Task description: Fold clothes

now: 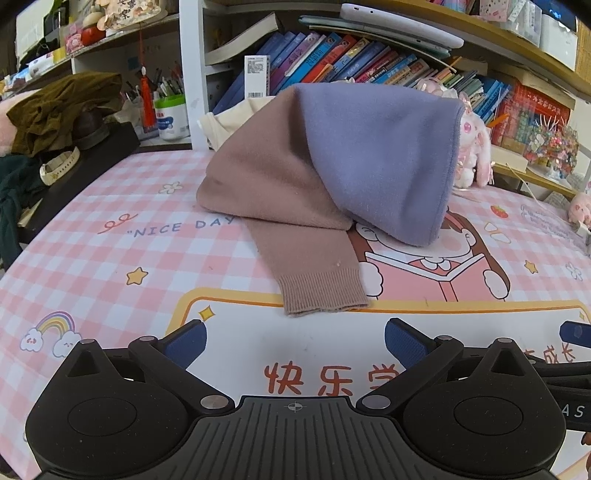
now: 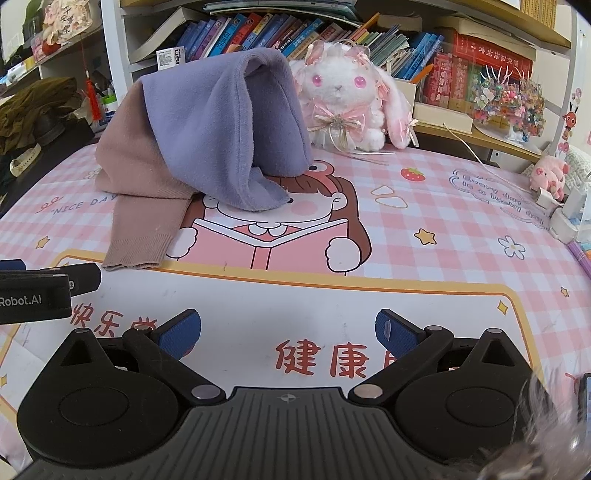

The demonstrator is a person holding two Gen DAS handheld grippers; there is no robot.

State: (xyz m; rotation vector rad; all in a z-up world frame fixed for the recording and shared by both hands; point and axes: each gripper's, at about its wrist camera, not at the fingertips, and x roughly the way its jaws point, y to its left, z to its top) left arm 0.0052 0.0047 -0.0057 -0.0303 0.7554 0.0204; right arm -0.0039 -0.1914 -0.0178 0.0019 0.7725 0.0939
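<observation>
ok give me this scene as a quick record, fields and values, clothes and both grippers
surface: desk mat, pink check with cartoon print
garment 1: mauve knit, ribbed cuff trailing toward the grippers
garment 2: purple fleece, draped over the mauve knit, heaped and unfolded
left gripper: open, holding nothing, short of the cuff
right gripper: open, holding nothing, over bare mat
behind the pile: plush rabbit, bookshelf
folding: not yet begun

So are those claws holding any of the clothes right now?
No. The left claw and right claw are both open and empty; the purple and pink garments lie untouched on the table.
</observation>
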